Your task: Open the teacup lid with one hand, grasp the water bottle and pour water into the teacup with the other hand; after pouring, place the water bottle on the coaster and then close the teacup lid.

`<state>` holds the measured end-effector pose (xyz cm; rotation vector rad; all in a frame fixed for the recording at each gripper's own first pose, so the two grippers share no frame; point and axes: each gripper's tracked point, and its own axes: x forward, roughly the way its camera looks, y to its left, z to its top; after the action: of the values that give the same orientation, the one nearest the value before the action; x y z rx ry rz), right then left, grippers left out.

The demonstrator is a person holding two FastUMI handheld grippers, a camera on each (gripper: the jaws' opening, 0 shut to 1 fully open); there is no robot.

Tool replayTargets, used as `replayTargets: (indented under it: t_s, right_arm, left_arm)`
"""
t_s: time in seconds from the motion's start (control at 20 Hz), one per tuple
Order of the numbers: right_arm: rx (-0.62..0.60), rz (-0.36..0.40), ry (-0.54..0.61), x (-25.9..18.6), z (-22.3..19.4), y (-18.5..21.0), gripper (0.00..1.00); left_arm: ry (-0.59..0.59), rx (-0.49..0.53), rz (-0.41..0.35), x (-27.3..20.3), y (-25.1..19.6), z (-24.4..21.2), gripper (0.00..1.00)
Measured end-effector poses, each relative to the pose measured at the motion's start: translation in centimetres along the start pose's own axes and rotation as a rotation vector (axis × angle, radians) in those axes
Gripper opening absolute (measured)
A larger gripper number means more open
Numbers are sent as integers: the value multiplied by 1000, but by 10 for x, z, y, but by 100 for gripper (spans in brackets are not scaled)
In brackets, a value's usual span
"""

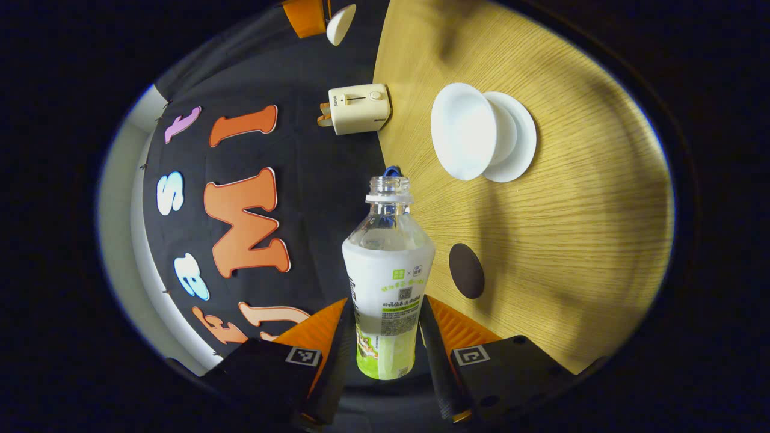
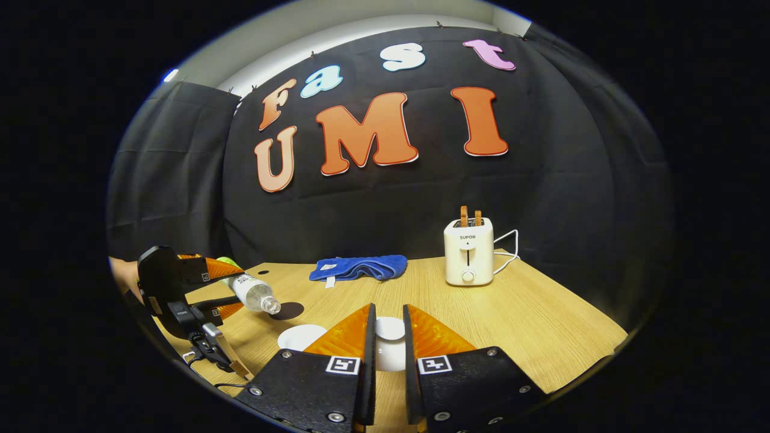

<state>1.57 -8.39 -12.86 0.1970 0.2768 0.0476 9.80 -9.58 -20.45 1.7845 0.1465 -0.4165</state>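
Trainee: Grip on the left side, what does it look like?

Lead: The left gripper (image 1: 385,300) is clamped on the water bottle (image 1: 388,264), one finger on each side of the labelled body. The cap is off and the neck points straight ahead of the fingers. From the right gripper view the bottle lies tilted, with its mouth lower than its base.

Trainee: Is there any water in it?

Lead: The plastic is clear above the label, but I cannot make out a level.

Trainee: What sits beyond the mouth?

Lead: Ahead and to the right of the tips is the teacup (image 1: 464,131), open, standing on its saucer (image 1: 518,139). The inside looks white, and I cannot tell whether it holds water. The coaster (image 1: 466,270), a dark oval, lies nearer to the claw, just right of the bottle's shoulder, with nothing on it.

Trainee: And the right side?

Lead: The right gripper (image 2: 389,310) is closed to a narrow gap around the teacup lid (image 2: 390,346), which fills the space between the fingers. It holds the lid above the wooden table (image 2: 529,325), apart from the cup.

Trainee: What is farther out?

Lead: Beyond the right claw's tips a blue cloth (image 2: 355,267) lies bunched near the far edge of the table. To its right stands a cream toaster (image 2: 468,258) with two slices sticking up from its slots.
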Motion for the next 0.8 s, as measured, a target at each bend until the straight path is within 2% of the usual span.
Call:
replayTargets:
  t_s: [0.8]
  right_arm:
    - [-27,14,0,-2,-4,5,20]
  left_arm:
    - [-1,141,61,-7,37,-3,65]
